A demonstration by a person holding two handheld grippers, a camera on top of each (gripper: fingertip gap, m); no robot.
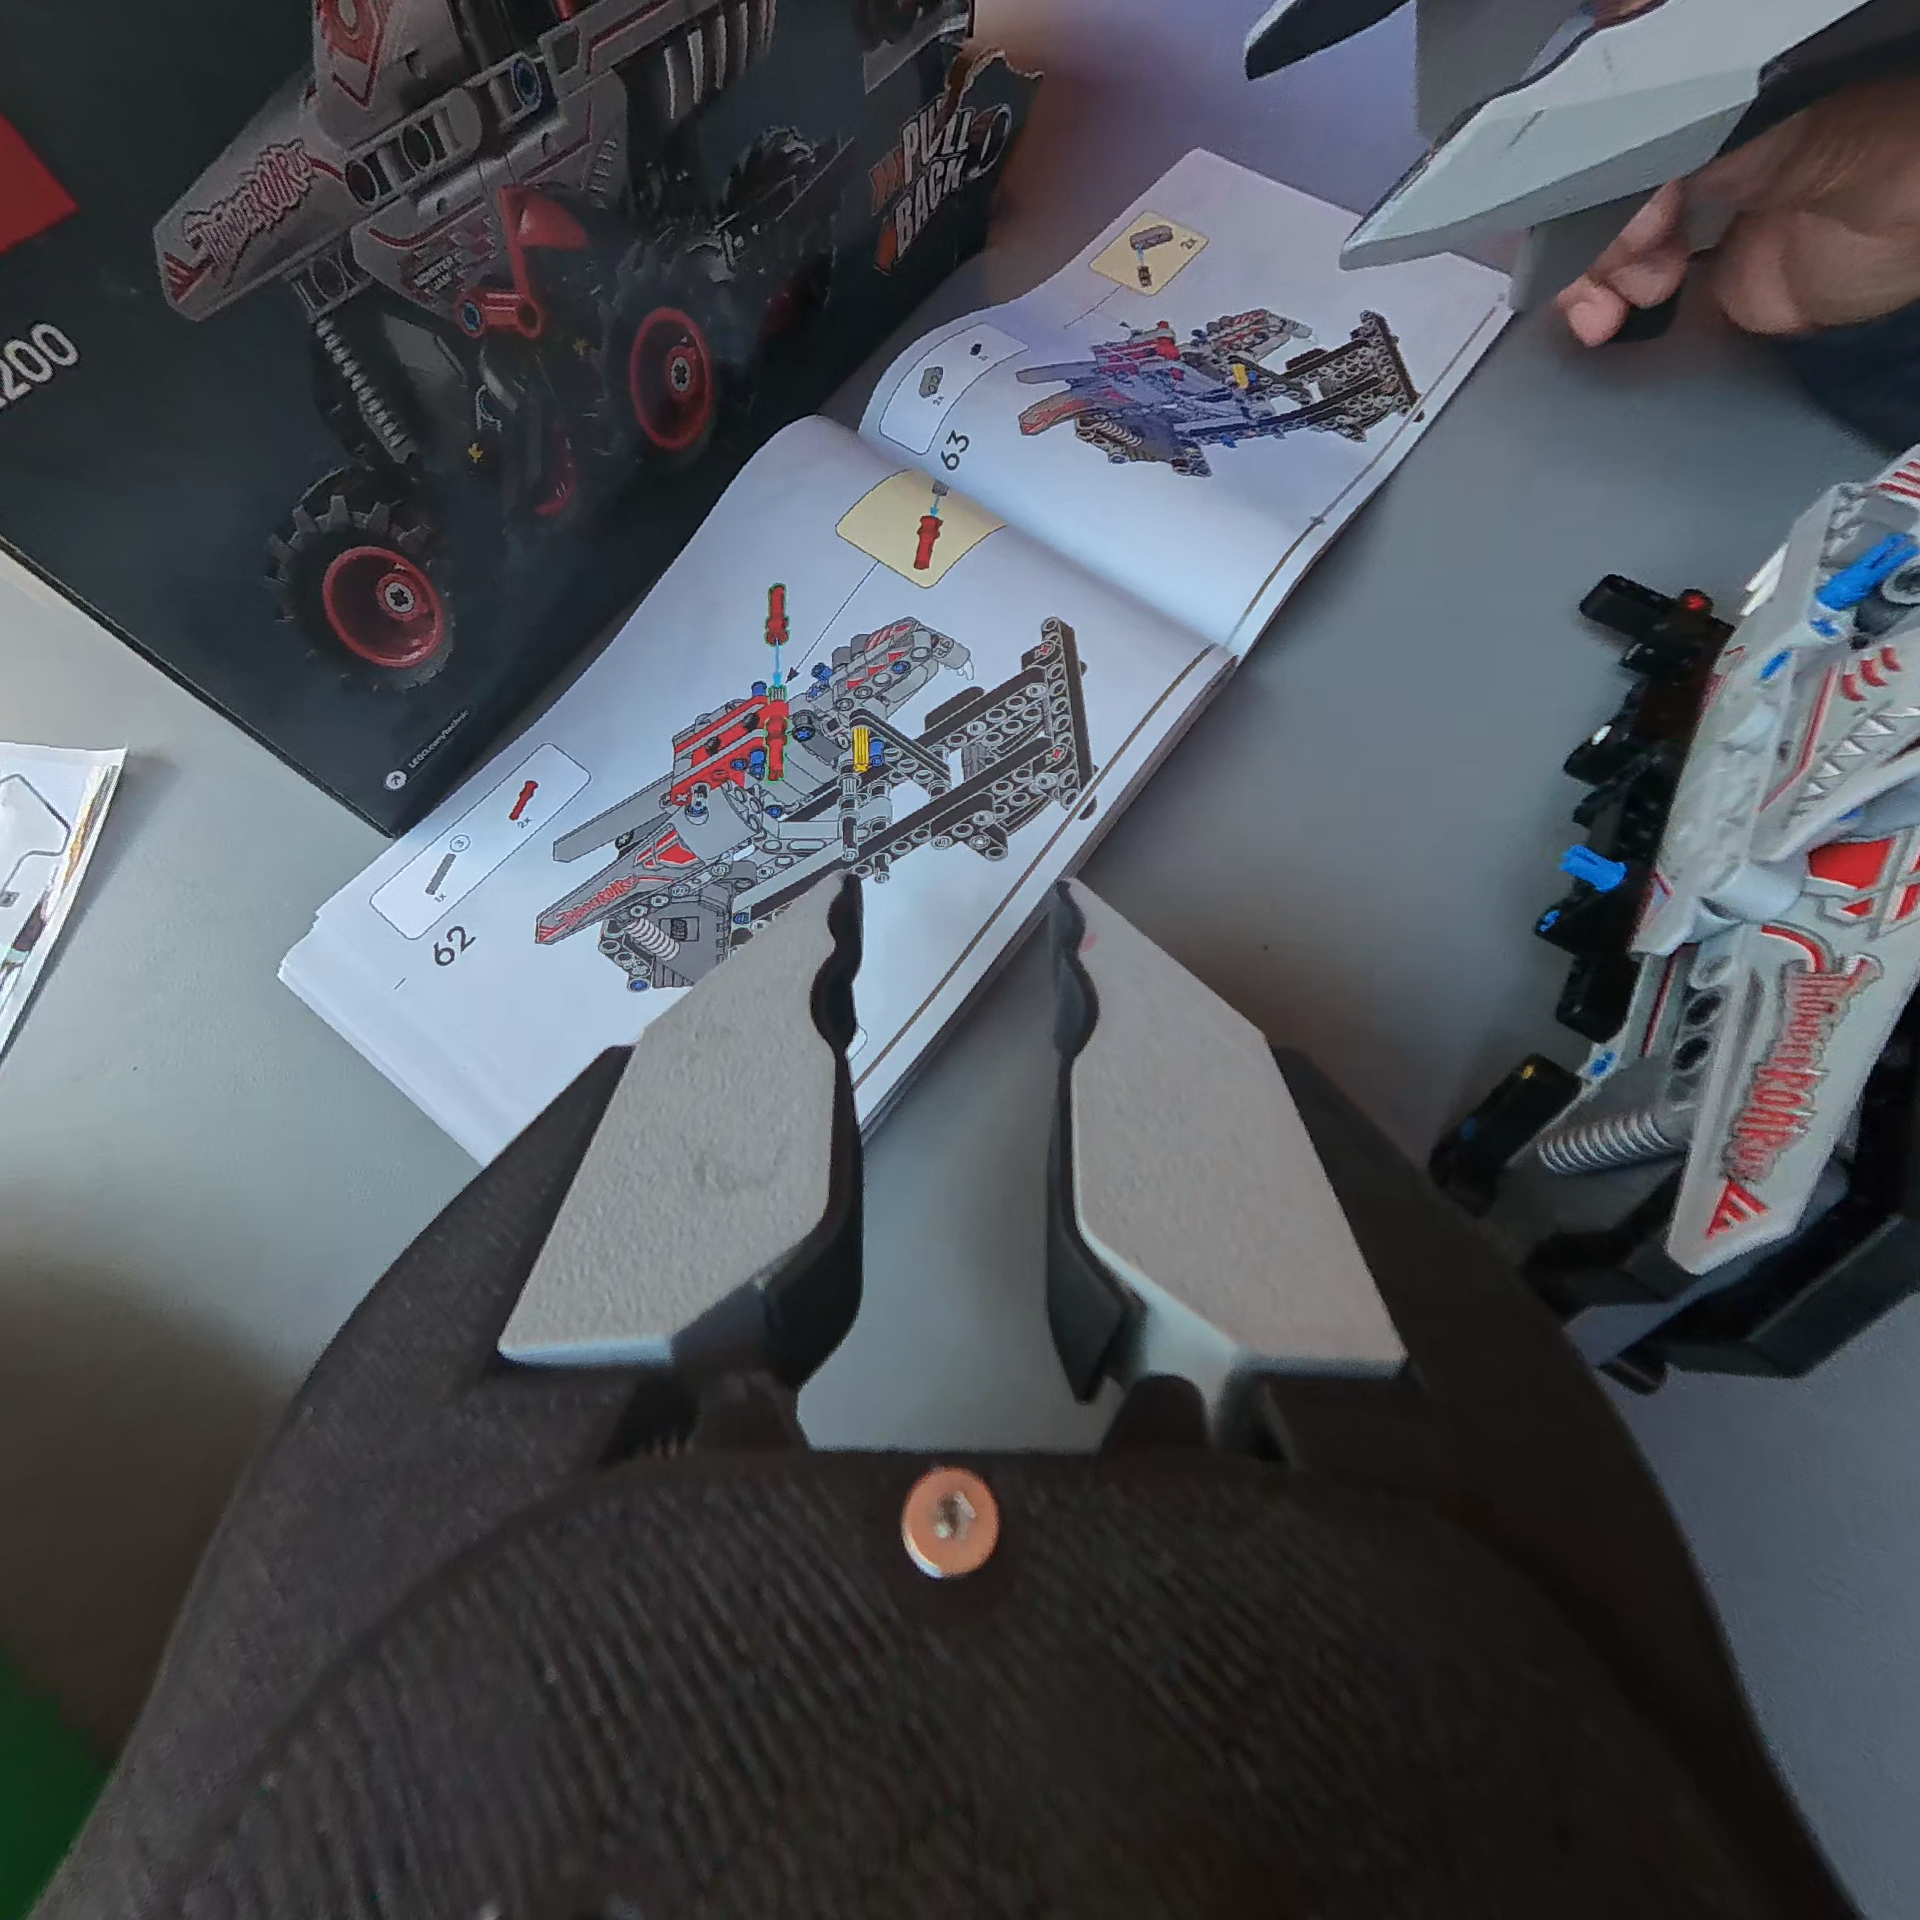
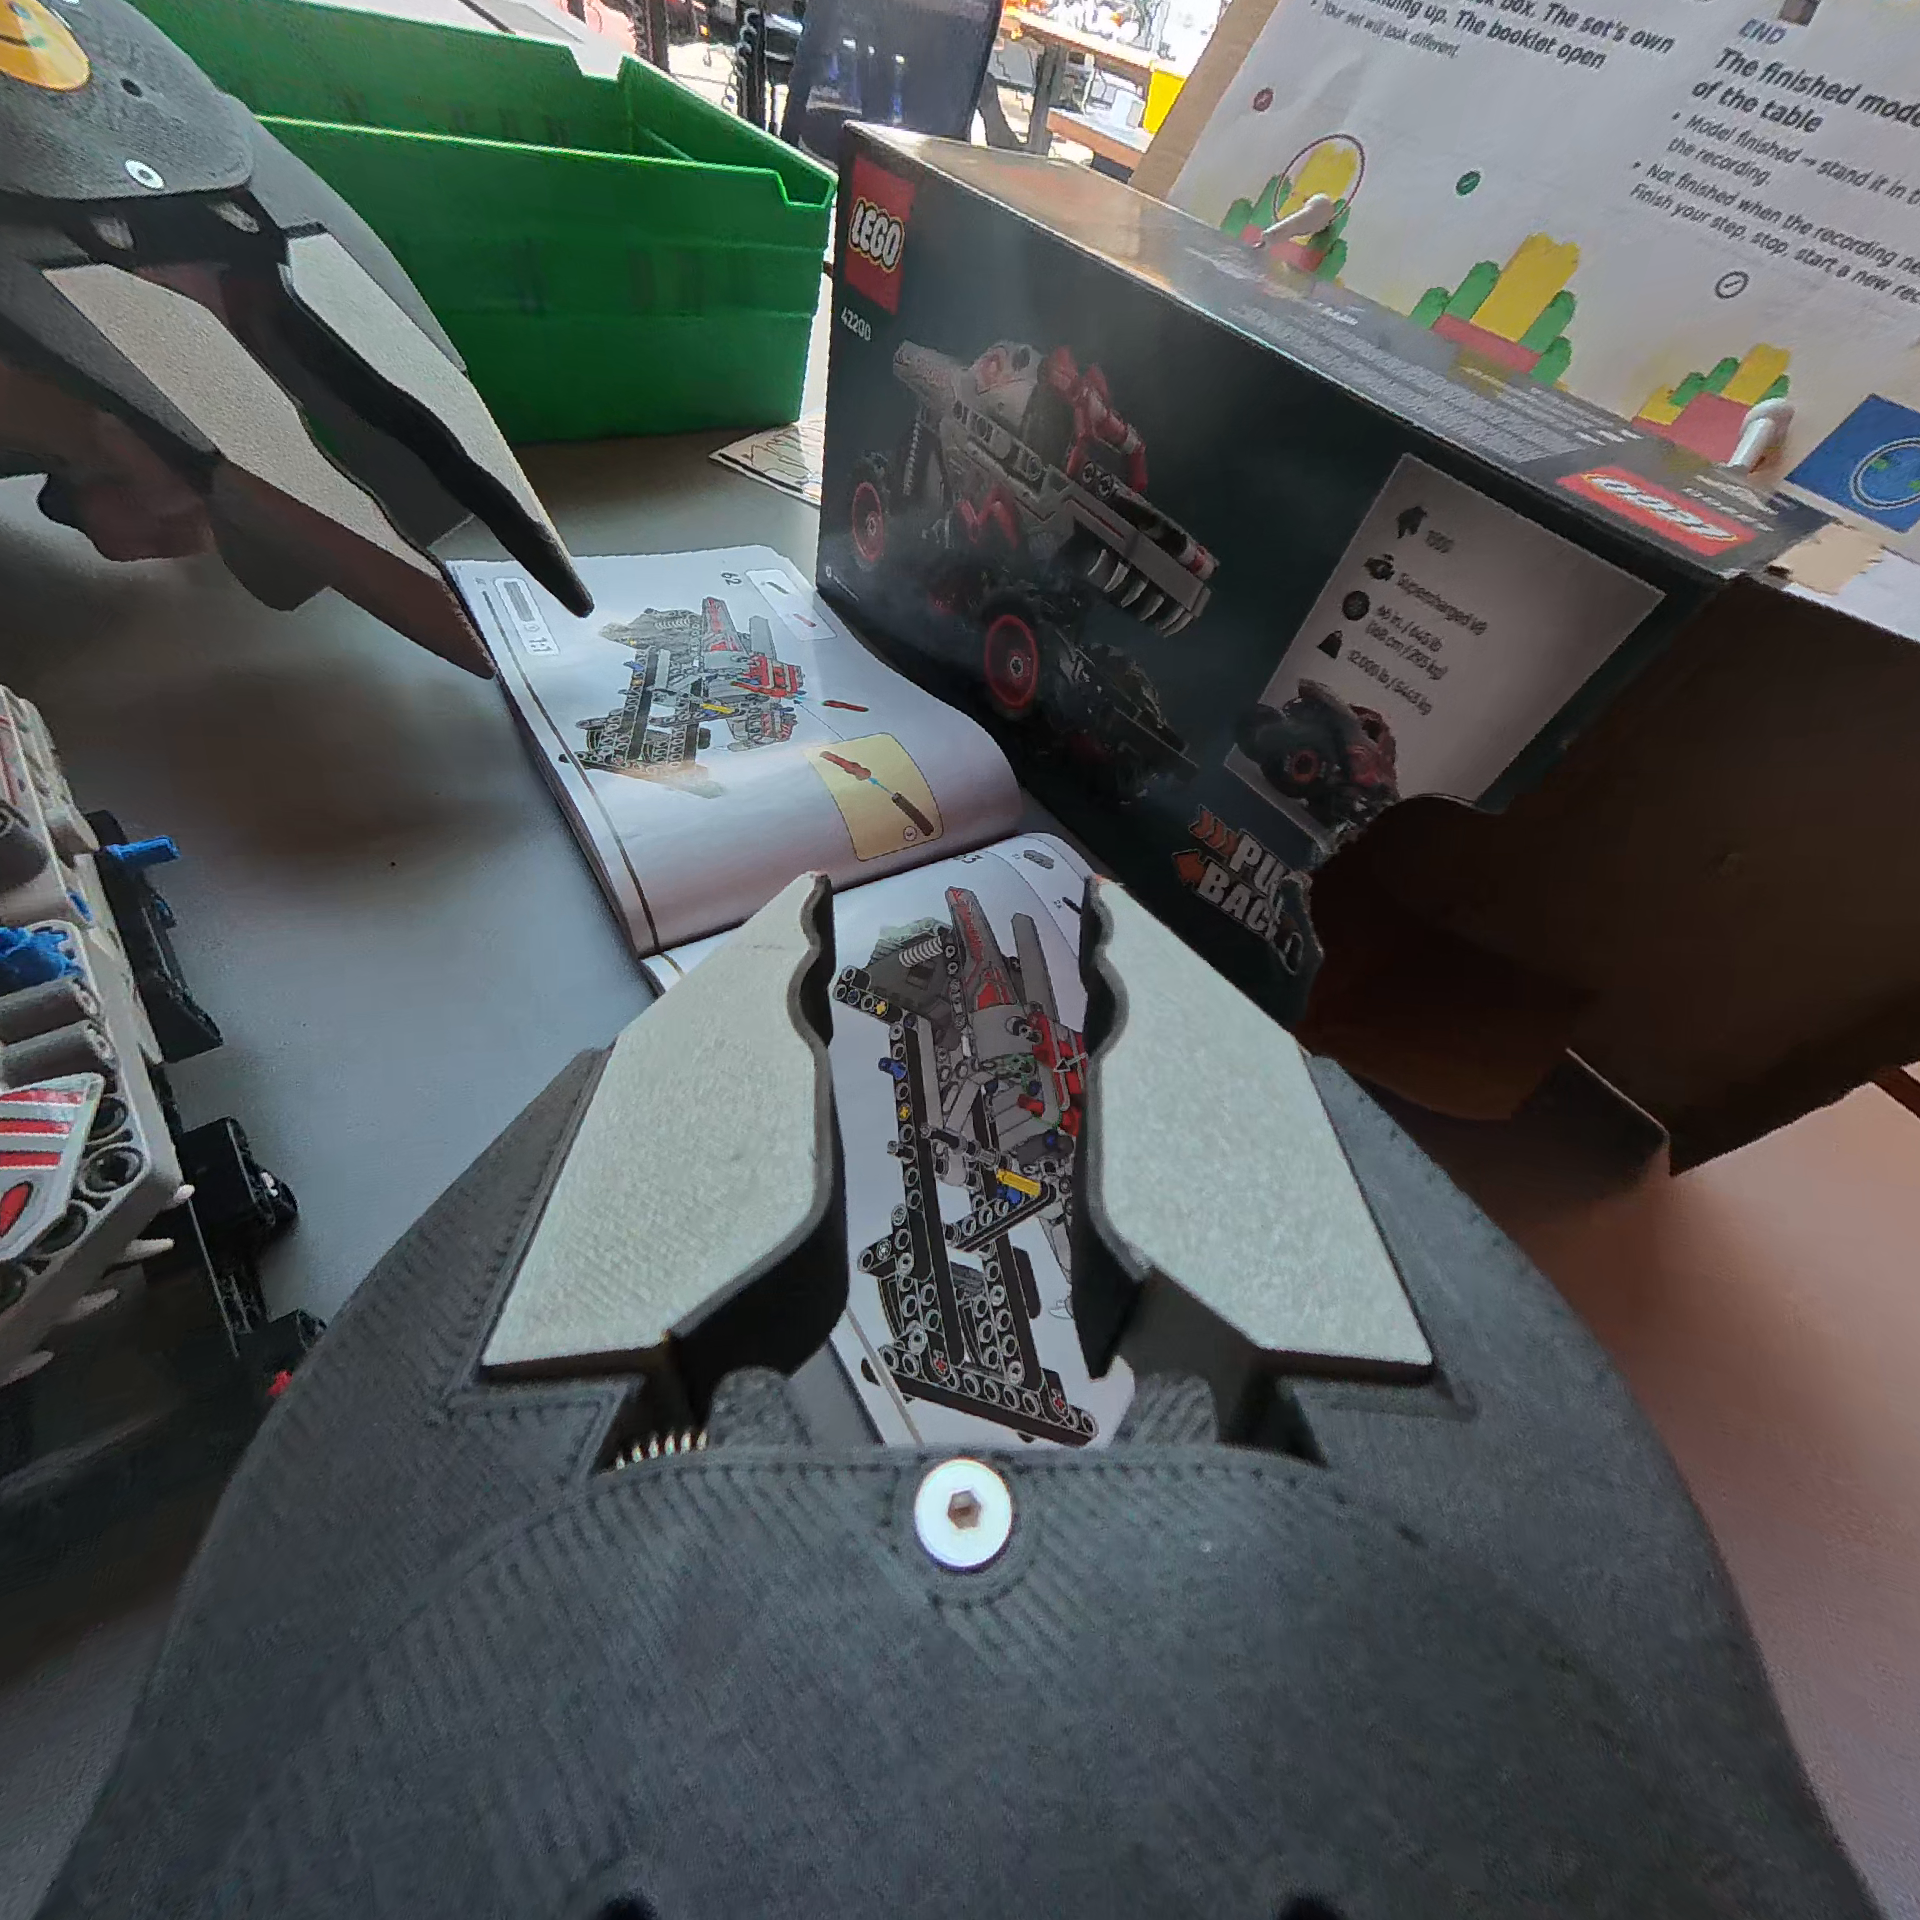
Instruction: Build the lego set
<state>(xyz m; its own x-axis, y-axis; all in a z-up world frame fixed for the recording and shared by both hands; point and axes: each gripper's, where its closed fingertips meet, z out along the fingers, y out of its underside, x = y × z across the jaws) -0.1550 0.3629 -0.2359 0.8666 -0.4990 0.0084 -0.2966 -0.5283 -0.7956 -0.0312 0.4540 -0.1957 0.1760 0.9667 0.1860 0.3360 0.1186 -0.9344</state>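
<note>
An open instruction booklet lies on the grey table; it also shows in the right wrist view. A partly built grey, red and black truck model sits at the right edge, and at the left edge of the right wrist view. My left gripper is open and empty, hovering over the booklet's near edge. My right gripper is open and empty above the booklet's other page. Each gripper shows in the other's view: the right one at the top right, the left one at the upper left.
The dark set box stands behind the booklet, its open flap to the right. Green bins sit at the back. A folded sheet lies at the far left. A printed poster stands behind the box.
</note>
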